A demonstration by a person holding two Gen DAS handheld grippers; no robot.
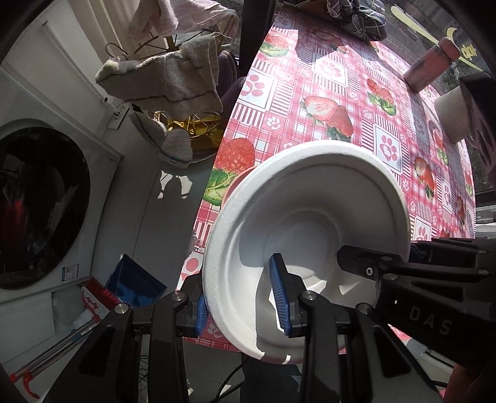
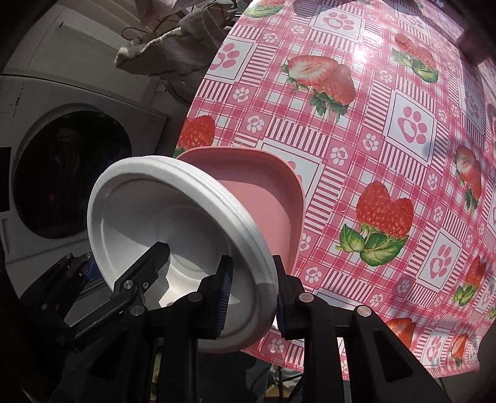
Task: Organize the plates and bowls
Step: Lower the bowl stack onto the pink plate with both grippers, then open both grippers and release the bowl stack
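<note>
The pink plate (image 2: 263, 198) is mostly hidden behind the white bowls (image 2: 173, 223); in the left wrist view only a thin pink sliver (image 1: 238, 178) shows at 10 o'clock of the bowl rim. How many bowls are stacked, I cannot tell. The pink bottle (image 1: 431, 63) and the white cup (image 1: 452, 116) at 2 o'clock are partly cut off. The dark cloth (image 1: 356, 15) at 12 o'clock is cut by the picture's edge.

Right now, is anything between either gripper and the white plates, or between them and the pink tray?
Nothing visible. The left gripper and the right gripper each straddle the rim of the white foam plates, one finger inside and one outside. The pink tray sits directly behind them on the tablecloth.
</note>
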